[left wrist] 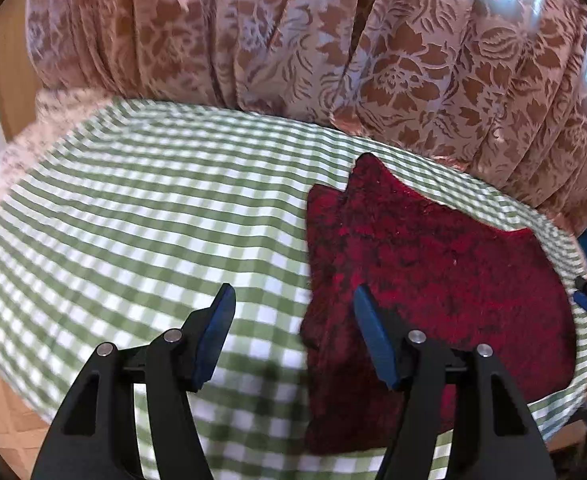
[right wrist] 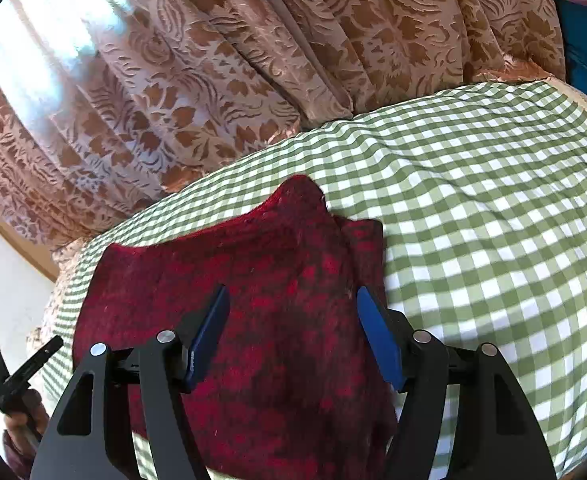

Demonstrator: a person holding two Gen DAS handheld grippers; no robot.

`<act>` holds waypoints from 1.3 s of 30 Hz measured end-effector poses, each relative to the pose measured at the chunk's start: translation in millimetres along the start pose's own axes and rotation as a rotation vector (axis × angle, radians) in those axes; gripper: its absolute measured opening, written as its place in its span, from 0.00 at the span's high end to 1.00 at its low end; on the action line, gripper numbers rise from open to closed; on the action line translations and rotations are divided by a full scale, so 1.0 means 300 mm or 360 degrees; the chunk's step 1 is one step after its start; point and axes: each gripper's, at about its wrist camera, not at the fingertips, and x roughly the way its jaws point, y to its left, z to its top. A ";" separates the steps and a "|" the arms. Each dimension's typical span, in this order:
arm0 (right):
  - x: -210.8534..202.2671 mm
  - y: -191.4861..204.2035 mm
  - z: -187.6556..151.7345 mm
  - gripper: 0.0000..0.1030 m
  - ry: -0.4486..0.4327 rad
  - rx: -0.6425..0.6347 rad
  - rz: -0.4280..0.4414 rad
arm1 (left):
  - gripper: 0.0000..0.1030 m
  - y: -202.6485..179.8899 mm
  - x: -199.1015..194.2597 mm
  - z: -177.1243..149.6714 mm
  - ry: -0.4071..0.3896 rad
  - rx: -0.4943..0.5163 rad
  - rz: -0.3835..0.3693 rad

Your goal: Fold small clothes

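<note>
Item: dark red fleecy garment (left wrist: pixel 425 264), small, mottled with black, lying flat on the green-and-white checked cloth (left wrist: pixel 153 200) that covers the worktop; a scooped edge faces the curtain.

Left claw (left wrist: pixel 293 336): mine, released, blue pads wide apart, nothing between them; it hovers over the garment's left border, one pad above the checked cloth, the other above the red fabric.

Right claw (right wrist: pixel 293 336): mine, released, likewise holding nothing; it hangs over the garment (right wrist: pixel 253 320) near its folded right side.

Backdrop: pink curtain (left wrist: pixel 293 32) with brown floral pattern, hanging in pleats behind the worktop.
</note>
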 end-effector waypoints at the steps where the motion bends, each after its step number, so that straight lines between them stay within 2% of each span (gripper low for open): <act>1: 0.011 0.000 0.017 0.36 -0.0003 0.0001 -0.0001 | 0.41 0.002 0.011 0.010 0.0001 -0.0014 -0.0026; 4: 0.057 0.002 0.062 0.36 0.0004 0.0008 -0.0029 | 0.41 -0.001 0.053 0.046 0.0009 -0.0019 -0.0044; 7: 0.112 0.010 0.094 0.36 0.0029 -0.0004 -0.0074 | 0.41 -0.002 0.098 0.081 0.0043 -0.0040 -0.0115; 10: 0.168 0.009 0.114 0.36 0.0060 -0.0004 -0.0116 | 0.41 -0.010 0.161 0.121 0.0111 -0.0064 -0.0160; 12: 0.204 0.006 0.122 0.43 0.0087 -0.0018 -0.0168 | 0.43 -0.015 0.200 0.141 0.0145 -0.0076 -0.0175; 14: 0.235 -0.008 0.126 0.47 0.0119 0.0002 -0.0181 | 0.45 -0.026 0.240 0.160 0.0183 -0.0088 -0.0238; 16: 0.253 -0.013 0.126 0.54 0.0146 0.0004 -0.0181 | 0.50 -0.036 0.269 0.171 0.0209 -0.0106 -0.0269; 17: 0.265 -0.011 0.125 0.67 0.0168 -0.0008 -0.0180 | 0.57 -0.042 0.281 0.173 0.0224 -0.0111 -0.0294; 19: 0.266 0.001 0.119 0.75 0.0161 -0.0038 -0.0203 | 0.79 -0.061 0.320 0.174 0.0277 -0.0114 -0.0353; 20: 0.264 0.005 0.117 0.81 0.0153 -0.0056 -0.0213 | 0.85 -0.066 0.324 0.172 0.0272 -0.0115 -0.0361; 22: 0.240 0.013 0.114 0.84 0.0091 -0.0082 -0.0252 | 0.87 -0.092 0.287 0.160 0.0137 -0.0090 -0.0294; 23: 0.226 0.010 0.113 0.85 0.0052 -0.0075 -0.0261 | 0.87 -0.118 0.274 0.145 0.0086 -0.0060 -0.0207; 24: 0.220 -0.001 0.107 0.85 0.0023 -0.0052 -0.0278 | 0.87 -0.129 0.281 0.133 0.0074 -0.0042 -0.0145; 25: 0.242 -0.013 0.094 0.85 0.0043 -0.0051 -0.0325 | 0.87 -0.151 0.297 0.113 0.0061 0.0002 -0.0055; 27: 0.305 -0.030 0.063 0.85 0.0106 -0.0074 -0.0382 | 0.85 -0.176 0.341 0.080 0.0064 0.0054 0.0052; 29: 0.324 -0.027 0.050 0.85 0.0088 -0.0102 -0.0399 | 0.82 -0.182 0.342 0.070 0.0037 0.0046 0.0093; 32: 0.316 -0.026 0.052 0.84 0.0077 -0.0111 -0.0394 | 0.69 -0.184 0.291 0.074 -0.0004 0.0019 0.0147; 35: 0.305 -0.037 0.056 0.77 0.0062 -0.0074 -0.0338 | 0.64 -0.185 0.212 0.069 -0.0095 0.0046 0.0202; 37: 0.295 -0.040 0.055 0.72 0.0048 -0.0062 -0.0327 | 0.64 -0.178 0.173 0.063 -0.0131 0.0067 0.0220; 38: 0.289 -0.034 0.054 0.66 0.0039 -0.0063 -0.0328 | 0.64 -0.173 0.151 0.060 -0.0146 0.0069 0.0226; 39: 0.282 -0.029 0.055 0.55 0.0026 -0.0065 -0.0344 | 0.64 -0.172 0.136 0.061 -0.0159 0.0068 0.0229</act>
